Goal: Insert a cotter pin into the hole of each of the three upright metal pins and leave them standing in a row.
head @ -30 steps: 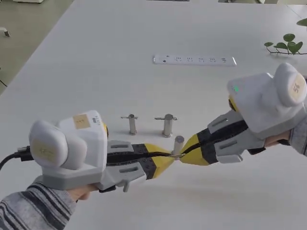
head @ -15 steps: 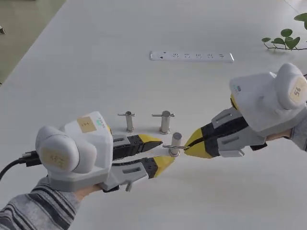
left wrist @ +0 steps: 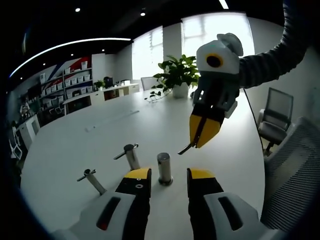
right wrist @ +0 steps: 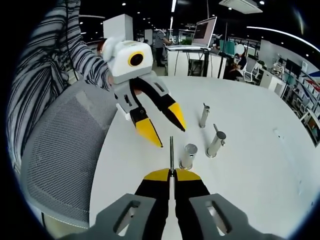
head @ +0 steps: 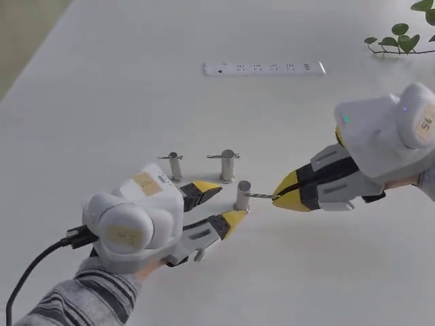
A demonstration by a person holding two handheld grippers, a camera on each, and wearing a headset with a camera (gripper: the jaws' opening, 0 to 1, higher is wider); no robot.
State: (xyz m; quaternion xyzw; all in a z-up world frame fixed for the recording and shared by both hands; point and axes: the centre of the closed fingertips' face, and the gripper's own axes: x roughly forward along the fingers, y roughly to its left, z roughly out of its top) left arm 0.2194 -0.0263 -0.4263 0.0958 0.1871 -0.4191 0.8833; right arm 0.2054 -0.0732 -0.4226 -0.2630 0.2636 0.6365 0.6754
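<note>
My right claw [head: 274,197] is clamped on a thin grey metal cotter pin [head: 259,196], whose free end sits just beside the top of the nearest upright steel pin [head: 242,195] on the white bench [head: 136,81]. My left claw [head: 229,201] is spread apart, with that pin just ahead between its jaws. Behind stand a left rear steel pin [head: 175,165] and a right rear steel pin [head: 227,165], each with a cotter pin crosswise through its hole.

My right gripper [right wrist: 171,173] is clamped on a cotter pin [right wrist: 170,152], which projects straight ahead from my jaw tips. Just right of it a bare metal pin [right wrist: 188,156] stands upright on the white table [right wrist: 250,170]; contact cannot be confirmed. Farther ahead and right stand a second pin [right wrist: 216,142], with a thin rod through its top, and a third pin [right wrist: 204,116]. The left gripper [right wrist: 167,127] hangs ahead and left, jaws spread.
</note>
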